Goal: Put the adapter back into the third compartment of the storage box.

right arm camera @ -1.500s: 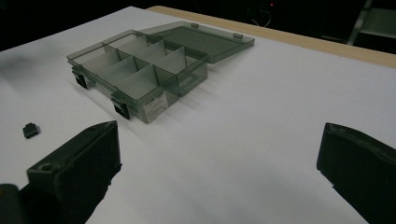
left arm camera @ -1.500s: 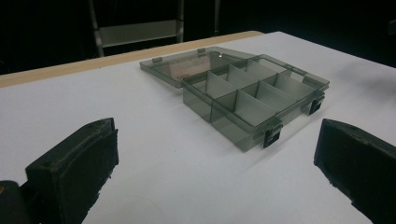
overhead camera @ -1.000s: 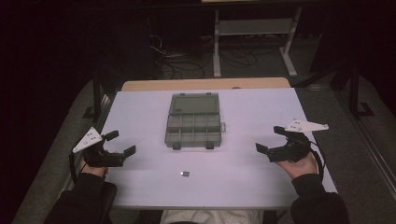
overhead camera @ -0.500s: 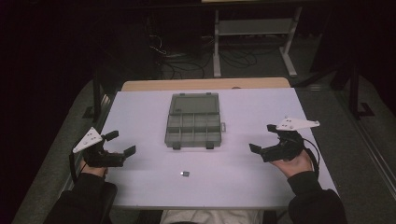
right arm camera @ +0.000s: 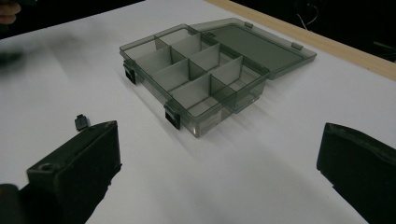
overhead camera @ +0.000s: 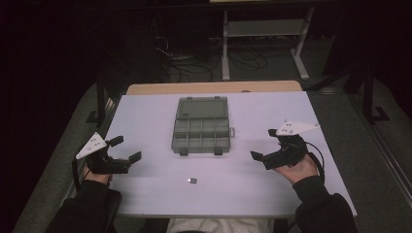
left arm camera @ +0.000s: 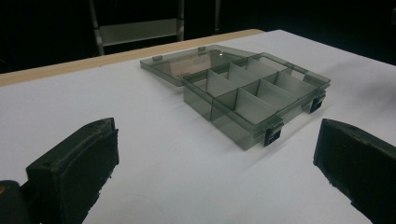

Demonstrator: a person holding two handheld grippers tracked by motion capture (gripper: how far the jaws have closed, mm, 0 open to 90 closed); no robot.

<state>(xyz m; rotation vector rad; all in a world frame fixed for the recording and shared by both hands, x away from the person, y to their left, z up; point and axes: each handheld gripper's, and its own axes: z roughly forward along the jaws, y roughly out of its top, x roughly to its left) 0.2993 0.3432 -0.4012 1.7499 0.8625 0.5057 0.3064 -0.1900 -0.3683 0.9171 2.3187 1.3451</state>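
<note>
A smoky clear compartment box (overhead camera: 200, 133) lies open at the table's middle, its lid (overhead camera: 202, 107) folded flat toward the far side. It appears again as the box (left arm camera: 254, 100) and the box (right arm camera: 196, 70); its compartments look empty. A small dark part (overhead camera: 192, 181) rests on the white table (overhead camera: 155, 116) near the front, seen also as the part (right arm camera: 81, 122) beside a jaw. My left gripper (overhead camera: 125, 149) hovers open at the left. My right gripper (overhead camera: 265, 146) stands open at the right, aimed toward the box. Neither holds anything.
A wooden strip (overhead camera: 214, 87) edges the table's far side. Behind it stand a metal frame (overhead camera: 262, 34) and loose cables (overhead camera: 180, 60) on a dark floor. The person's dark sleeves (overhead camera: 320, 208) come in at the bottom corners.
The right gripper has moved left, toward the table's middle and the box. The left gripper has stayed where it was.
</note>
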